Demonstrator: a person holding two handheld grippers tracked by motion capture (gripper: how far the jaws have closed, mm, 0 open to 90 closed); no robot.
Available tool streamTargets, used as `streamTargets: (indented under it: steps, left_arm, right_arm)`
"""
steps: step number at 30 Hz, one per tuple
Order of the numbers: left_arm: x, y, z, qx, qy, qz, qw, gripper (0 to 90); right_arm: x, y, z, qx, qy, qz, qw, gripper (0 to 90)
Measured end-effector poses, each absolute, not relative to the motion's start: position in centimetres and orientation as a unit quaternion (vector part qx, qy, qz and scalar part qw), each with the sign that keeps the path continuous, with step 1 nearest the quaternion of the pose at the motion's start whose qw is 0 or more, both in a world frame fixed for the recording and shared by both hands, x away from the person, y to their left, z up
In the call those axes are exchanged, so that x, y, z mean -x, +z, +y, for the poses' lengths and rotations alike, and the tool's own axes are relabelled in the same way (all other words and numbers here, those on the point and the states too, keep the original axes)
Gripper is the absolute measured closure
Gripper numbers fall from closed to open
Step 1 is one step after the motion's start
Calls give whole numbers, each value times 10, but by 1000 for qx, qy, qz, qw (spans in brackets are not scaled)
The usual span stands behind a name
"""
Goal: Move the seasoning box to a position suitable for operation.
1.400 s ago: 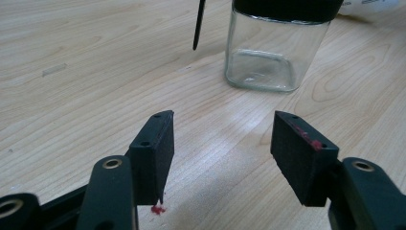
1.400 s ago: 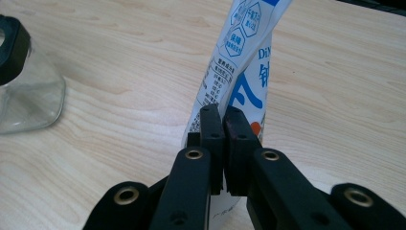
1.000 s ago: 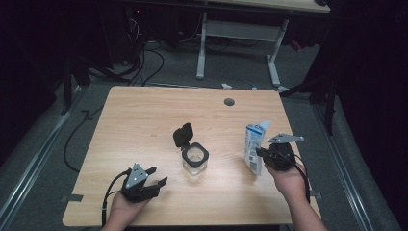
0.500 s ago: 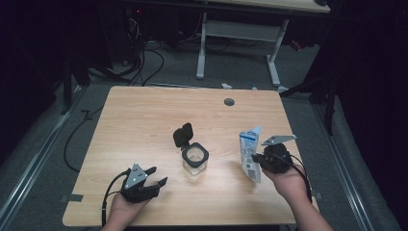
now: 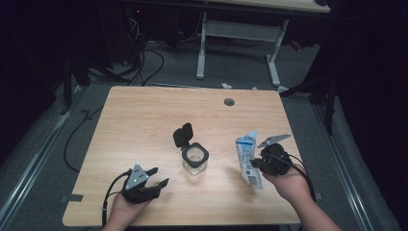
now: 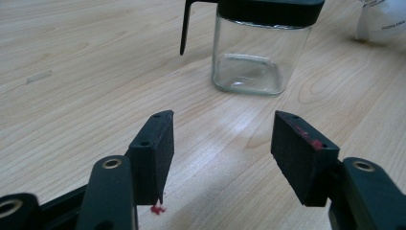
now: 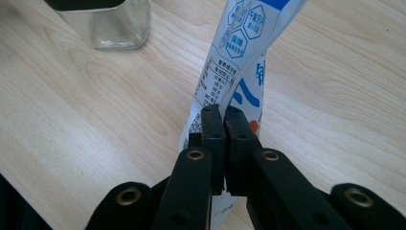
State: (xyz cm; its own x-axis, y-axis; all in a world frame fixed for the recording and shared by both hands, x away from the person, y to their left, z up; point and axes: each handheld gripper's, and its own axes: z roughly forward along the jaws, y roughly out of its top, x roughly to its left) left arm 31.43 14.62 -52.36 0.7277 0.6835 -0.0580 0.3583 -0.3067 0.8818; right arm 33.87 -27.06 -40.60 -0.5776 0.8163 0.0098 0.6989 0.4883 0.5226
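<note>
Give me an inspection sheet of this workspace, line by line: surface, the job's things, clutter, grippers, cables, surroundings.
Surface: light wooden table with a round grey grommet near the far edge.
Job's things: clear square glass jar at mid-table, looks empty, its black hinged lid flipped open; white and blue printed pouch to its right, held up.
Clutter: nothing seen.
Grippers: left gripper open, low over the near left of the table, holding nothing; right gripper shut on the pouch's edge.
Cables: one black cable trails from each gripper; more lie on the floor beyond the table.
Surroundings: dim room, grey floor, another desk's white legs behind.
</note>
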Motion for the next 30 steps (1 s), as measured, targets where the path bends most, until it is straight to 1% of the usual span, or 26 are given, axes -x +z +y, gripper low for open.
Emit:
streamTargets:
  steps: [6, 10, 13, 20, 23, 26, 30]
  left_arm:
    - [-312, -523, 145, -786, 156, 324, 502, 405]
    - [-309, -524, 139, -795, 156, 309, 498, 399]
    - [-306, -521, 138, -797, 159, 296, 503, 416]
    - [-305, -522, 133, -800, 155, 289, 502, 422]
    - [-302, -519, 130, -798, 164, 285, 505, 420]
    - [-298, -515, 127, -792, 174, 274, 517, 436]
    - [-294, -517, 115, -794, 158, 265, 524, 424]
  right_arm:
    - [-338, -398, -263, -434, 234, 862, 113, 890]
    - [-336, -393, -258, -427, 226, 869, 107, 890]
    - [-336, -394, -254, -427, 218, 871, 102, 890]
    - [-336, -395, -245, -414, 201, 883, 92, 891]
    - [-337, -394, -243, -412, 192, 887, 88, 891]
    - [-337, -392, -241, -409, 181, 891, 85, 891]
    - [-338, -392, -242, -411, 183, 890, 76, 891]
